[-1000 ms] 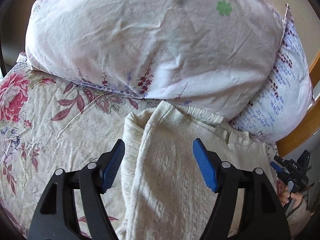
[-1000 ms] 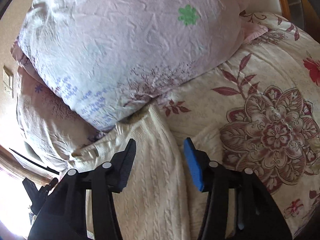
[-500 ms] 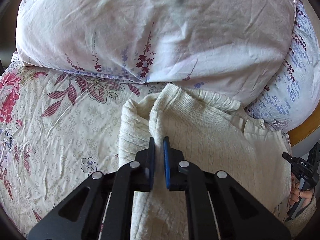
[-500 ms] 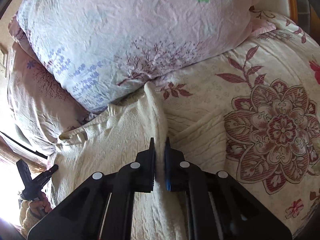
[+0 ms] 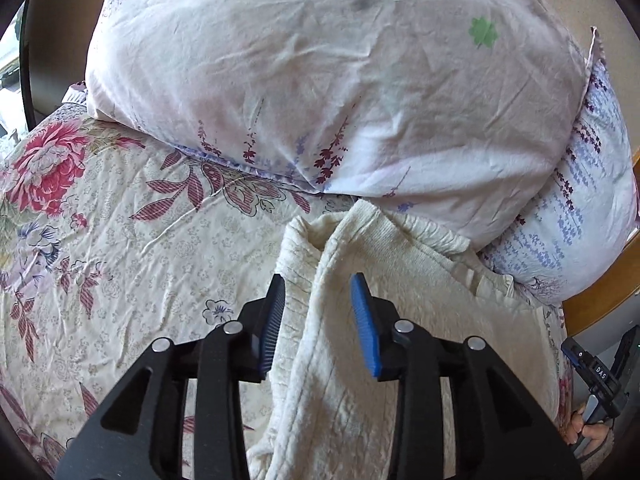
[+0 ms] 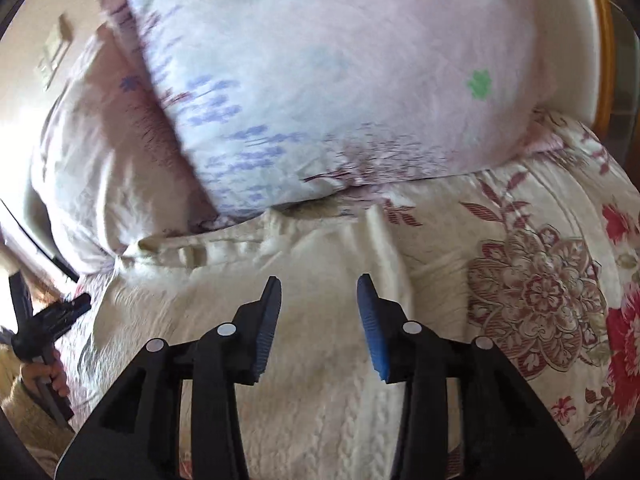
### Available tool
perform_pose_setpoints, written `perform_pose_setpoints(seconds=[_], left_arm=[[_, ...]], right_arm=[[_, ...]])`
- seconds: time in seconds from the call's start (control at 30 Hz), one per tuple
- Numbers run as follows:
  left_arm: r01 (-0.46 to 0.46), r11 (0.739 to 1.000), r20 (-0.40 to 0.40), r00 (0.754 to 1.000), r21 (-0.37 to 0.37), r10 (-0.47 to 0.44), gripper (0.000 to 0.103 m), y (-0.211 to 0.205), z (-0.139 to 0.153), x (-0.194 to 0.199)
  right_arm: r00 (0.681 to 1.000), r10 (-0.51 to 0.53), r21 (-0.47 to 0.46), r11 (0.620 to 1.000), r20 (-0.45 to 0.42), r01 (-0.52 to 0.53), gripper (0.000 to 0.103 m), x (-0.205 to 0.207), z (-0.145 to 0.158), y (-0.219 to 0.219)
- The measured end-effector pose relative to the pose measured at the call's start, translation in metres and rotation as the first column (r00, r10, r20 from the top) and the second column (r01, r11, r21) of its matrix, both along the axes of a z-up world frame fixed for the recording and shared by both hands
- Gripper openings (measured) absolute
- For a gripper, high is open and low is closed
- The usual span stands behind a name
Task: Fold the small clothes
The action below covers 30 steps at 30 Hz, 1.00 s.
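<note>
Left wrist view shows the cream sweater (image 5: 400,320) lying on the bed (image 5: 120,240), its top against the pillow (image 5: 320,80). Both the left hand-held gripper (image 5: 318,320) and right hand-held gripper (image 6: 318,320) have just been opening, jaws partly apart, apparently releasing a raised fold to settle.

Both grippers: left gripper (image 5: 318,322) and right gripper (image 6: 319,322) had black angular frames, silver pivot screws, ribbed blue pads (image 5: 365,326). Beige knit sleeve (image 6: 18,404) on one hand.
</note>
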<state>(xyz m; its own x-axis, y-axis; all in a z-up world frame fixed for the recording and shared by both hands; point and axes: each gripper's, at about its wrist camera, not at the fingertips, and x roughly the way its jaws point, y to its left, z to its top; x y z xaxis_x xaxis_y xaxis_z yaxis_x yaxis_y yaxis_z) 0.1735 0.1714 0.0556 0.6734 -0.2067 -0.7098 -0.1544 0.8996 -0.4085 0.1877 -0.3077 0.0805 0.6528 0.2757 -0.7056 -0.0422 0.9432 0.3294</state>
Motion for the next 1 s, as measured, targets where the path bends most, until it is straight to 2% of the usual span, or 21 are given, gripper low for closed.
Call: perform_pose_setpoints(seconds=[0.1,0.2,0.23,0.33,0.4,0.43,0.47,0.53,0.77,0.93,1.0], left_arm=[[0.020,0.997,-0.040,0.999,0.072,-0.017,0.038,-0.010,-0.006,-0.004],[0.021,0.993,-0.116,0.993,0.118,-0.007,0.038,-0.016,-0.023,0.002],[0.019,0.992,-0.140,0.990,0.128,-0.001,0.039,-0.016,-0.030,0.003],[0.005,0.994,-0.143,0.990,0.113,0.011,0.041,-0.013,-0.033,0.002],[-0.011,0.998,-0.122,0.992,0.056,0.017,0.041,-0.004,-0.029,-0.002],[-0.021,0.999,-0.112,0.993,0.037,0.025,0.048,0.001,-0.027,-0.005],[-0.034,0.999,-0.108,0.993,0.027,0.037,0.059,0.007,-0.025,-0.007],[-0.040,0.999,-0.099,0.994,0.005,0.041,0.065,0.017,-0.022,-0.010],[0.040,0.999,-0.133,0.990,-0.026,-0.043,0.065,0.018,-0.027,0.004],[0.081,0.996,-0.148,0.985,-0.025,-0.084,0.063,0.005,-0.036,0.018],[0.090,0.996,-0.147,0.985,-0.024,-0.092,0.057,0.003,-0.036,0.022]], right_arm=[[0.996,0.091,-0.102,0.991,0.010,-0.090,0.042,-0.006,-0.003,0.028],[0.991,0.101,-0.150,0.982,-0.082,-0.113,0.042,0.004,-0.027,0.040],[0.986,0.092,-0.191,0.974,-0.141,-0.119,0.044,0.010,-0.039,0.043],[0.984,0.111,-0.265,0.953,-0.136,-0.144,0.045,0.013,-0.039,0.054],[0.986,0.136,-0.229,0.961,-0.094,-0.155,0.046,0.013,-0.027,0.059],[0.985,0.159,-0.204,0.964,-0.065,-0.169,0.048,0.012,-0.020,0.063],[0.983,0.179,-0.189,0.965,-0.041,-0.183,0.056,0.012,-0.014,0.068],[0.974,0.228,-0.160,0.960,-0.017,-0.228,0.061,0.014,-0.006,0.084],[0.937,0.345,-0.206,0.914,-0.060,-0.350,0.061,0.021,-0.018,0.152],[0.938,0.325,-0.247,0.905,-0.121,-0.346,0.066,0.026,-0.041,0.166],[0.941,0.316,-0.251,0.908,-0.118,-0.336,0.067,0.026,-0.043,0.167]])
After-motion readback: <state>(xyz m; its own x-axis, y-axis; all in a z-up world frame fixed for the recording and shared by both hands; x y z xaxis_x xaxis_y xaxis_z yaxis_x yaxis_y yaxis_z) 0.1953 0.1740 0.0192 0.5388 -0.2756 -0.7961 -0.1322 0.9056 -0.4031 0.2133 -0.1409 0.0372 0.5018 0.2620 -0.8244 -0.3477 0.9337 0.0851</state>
